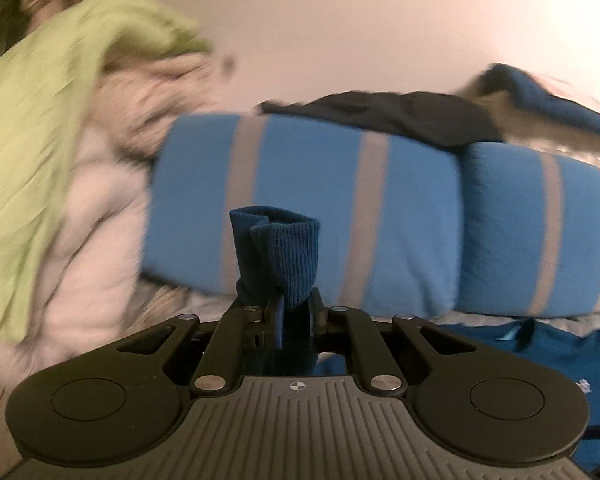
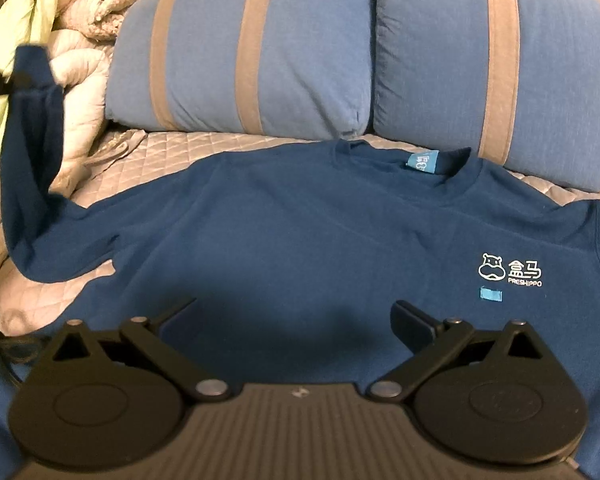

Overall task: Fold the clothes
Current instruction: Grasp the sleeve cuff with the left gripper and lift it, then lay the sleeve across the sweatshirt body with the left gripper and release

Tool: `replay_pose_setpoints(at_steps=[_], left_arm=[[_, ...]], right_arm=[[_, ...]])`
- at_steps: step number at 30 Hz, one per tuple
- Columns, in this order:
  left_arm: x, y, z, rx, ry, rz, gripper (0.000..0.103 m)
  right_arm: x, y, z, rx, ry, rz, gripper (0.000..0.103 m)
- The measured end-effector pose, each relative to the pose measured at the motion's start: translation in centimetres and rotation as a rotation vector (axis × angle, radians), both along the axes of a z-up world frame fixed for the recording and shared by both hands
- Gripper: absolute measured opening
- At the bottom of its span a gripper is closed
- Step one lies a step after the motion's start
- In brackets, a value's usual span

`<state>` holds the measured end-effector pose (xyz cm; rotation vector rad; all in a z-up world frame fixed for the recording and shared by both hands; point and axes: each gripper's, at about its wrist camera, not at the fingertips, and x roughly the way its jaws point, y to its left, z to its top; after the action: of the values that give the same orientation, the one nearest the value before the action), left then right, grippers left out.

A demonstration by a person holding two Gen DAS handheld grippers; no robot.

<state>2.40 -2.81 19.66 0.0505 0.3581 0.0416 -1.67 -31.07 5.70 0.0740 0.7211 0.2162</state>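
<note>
1. While the dark blue long-sleeved sweatshirt [image 2: 300, 240] lies flat and face up on the grey quilted bed cover [image 2: 204, 140], its collar points toward the pillows; a white hippo logo with lettering [image 2: 510, 270] sits on the chest, and a light blue label [image 2: 418, 162] shows inside the neck.
2. The left hand-held gripper [image 1: 294, 312] has its jaws almost fully closed, and they pinch the ribbed blue cuff [image 1: 286, 248] of one sleeve; the cuff stands up beyond the fingers.
3. In the right wrist view this same sleeve [image 2: 28, 152] rises from the bed at the left edge, where the left gripper's tip holds its end; the rest of the sweatshirt is on the bed.
4. The right hand-held gripper [image 2: 296, 320] has its jaws spread wide with nothing between them; it hangs over the lower front of the sweatshirt, and whether it touches the cloth I cannot tell.
5. Two blue pillows with grey stripes [image 2: 260, 52] lie side by side at the head of the bed; a dark garment [image 1: 380, 116] lies on top of them in the left wrist view.
6. A pale quilted blanket [image 2: 80, 60] and a light green cloth [image 1: 40, 100] are heaped to the left of the pillows; the left wrist view is blurred there.
</note>
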Motion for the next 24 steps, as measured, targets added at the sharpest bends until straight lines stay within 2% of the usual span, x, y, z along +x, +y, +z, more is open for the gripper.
replay_pose_setpoints(at_steps=[5,8,10,12,16,24], left_arm=[[0.6,-5.5,0.4,0.077,-0.034,-0.146,0.011],[0.8,-8.6,-0.2,0.130,-0.030,-0.260,0.019],[0.8,-10.2,-0.9,0.162,-0.025,-0.326,0.044],[0.7,-11.2,-1.6,0.181,-0.023,-0.369,0.056],[0.0,-11.0,-2.3,0.184,0.005,-0.382,0.069],[-2.4,-7.0,-4.3,0.215,0.076,-0.325,0.071]], right_arm=[[0.3,0.0,-0.1,0.004,0.015,-0.007,0.103],[0.5,0.0,-0.3,0.001,0.022,-0.009,0.103],[0.5,0.1,-0.3,-0.001,0.024,-0.005,0.103],[0.5,0.1,-0.3,-0.005,0.023,-0.001,0.103],[0.5,0.0,-0.4,-0.011,0.026,0.000,0.103],[0.0,0.2,-0.2,-0.032,-0.011,-0.012,0.103]])
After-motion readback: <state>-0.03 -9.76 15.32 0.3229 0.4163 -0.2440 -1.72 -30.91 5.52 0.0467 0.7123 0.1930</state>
